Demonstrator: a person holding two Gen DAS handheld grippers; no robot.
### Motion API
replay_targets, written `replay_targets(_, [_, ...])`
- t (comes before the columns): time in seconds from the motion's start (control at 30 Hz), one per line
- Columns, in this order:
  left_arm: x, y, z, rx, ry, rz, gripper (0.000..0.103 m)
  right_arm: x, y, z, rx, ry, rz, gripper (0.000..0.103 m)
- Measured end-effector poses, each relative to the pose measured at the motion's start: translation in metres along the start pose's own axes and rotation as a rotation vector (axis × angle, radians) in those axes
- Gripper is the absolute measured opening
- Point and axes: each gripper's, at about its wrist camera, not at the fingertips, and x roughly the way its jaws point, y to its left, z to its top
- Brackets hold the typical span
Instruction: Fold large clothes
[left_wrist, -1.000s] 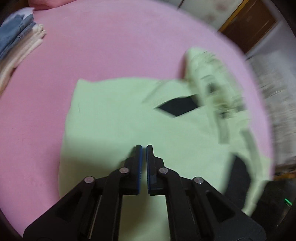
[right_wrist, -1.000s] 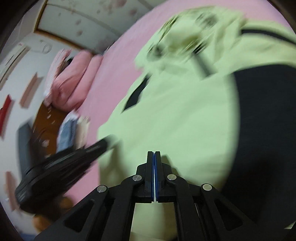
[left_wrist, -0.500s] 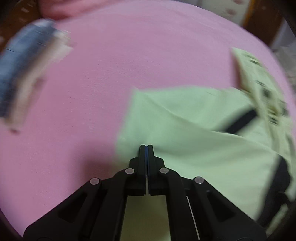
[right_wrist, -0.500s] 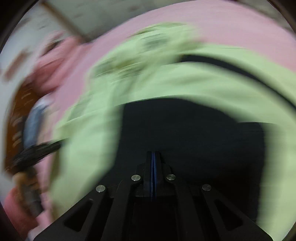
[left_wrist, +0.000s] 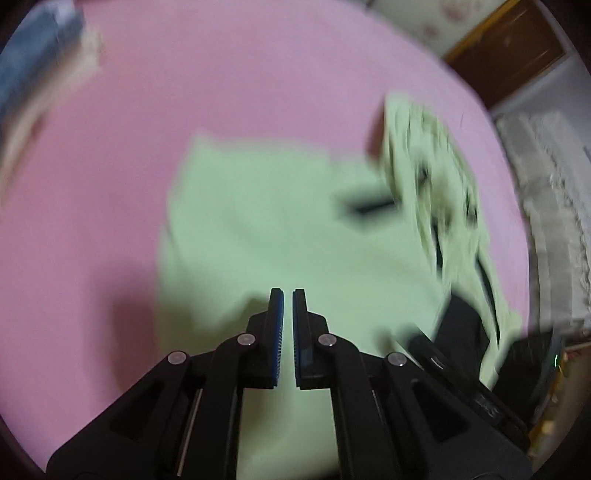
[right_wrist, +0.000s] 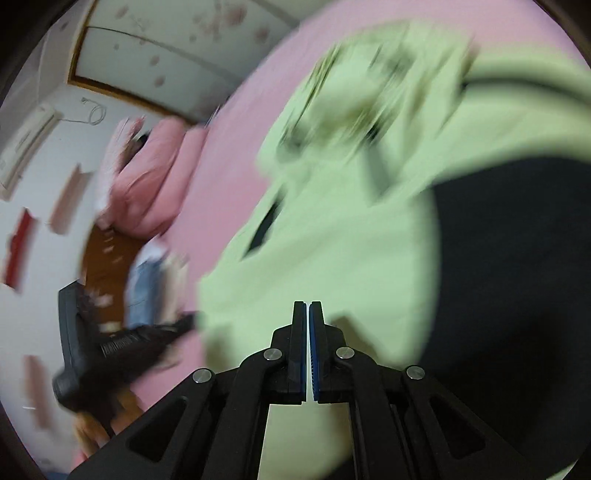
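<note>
Over the pink bed (left_wrist: 221, 92), left wrist view first: the left gripper (left_wrist: 288, 295) sits above the middle of the pale green garment (left_wrist: 295, 229), its jaws drawn together with only a sliver between the blue pads and no cloth in them. Half a second ago this camera was out over the garment's near left corner; now it is back over the body, framed much as it was a second ago. The garment lies spread on the bed, its printed section (left_wrist: 432, 184) bunched at the far right and a black part (left_wrist: 461, 332) at the near right. The layout matches a second ago, so no fold has landed. A blurred stack of folded clothes (left_wrist: 37, 66) waits far left.

Right wrist view now: the right gripper (right_wrist: 307, 306) is closed too, pads together, holding nothing. Half a second ago it looked straight down on the black panel (right_wrist: 517, 295); now it has swung back over green cloth (right_wrist: 332, 258), black off to the right. The left gripper's dark body shows blurred at the near left, beside the garment's edge.

My read: both hands swept out and back, a smoothing or lining-up pass. The fold itself is not yet begun, and either gripper must open before it can take an edge.
</note>
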Motion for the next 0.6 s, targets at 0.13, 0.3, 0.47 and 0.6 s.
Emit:
replay_targets(0.13, [0.022,0.028,-0.040,-0.086,0.078,0.136,0.001,0.022,0.009,-0.020,-0.110,0.118,-0.110,0.002])
replay_targets(0.3, [0.003,0.065,-0.047,-0.053,-0.075,0.490,0.001,-0.026,-0.037,-0.023,-0.176,0.115,-0.112,0.001])
replay_targets(0.47, [0.004,0.100,-0.040,-0.095,-0.050,0.487,0.001,-0.088,-0.113,-0.008,-0.054,-0.021,-0.277,0.001])
replay_targets(0.6, [-0.004,0.103,-0.037,-0.065,-0.089,0.513,0.001,-0.142,-0.147,-0.014,0.078,-0.151,-0.380,0.001])
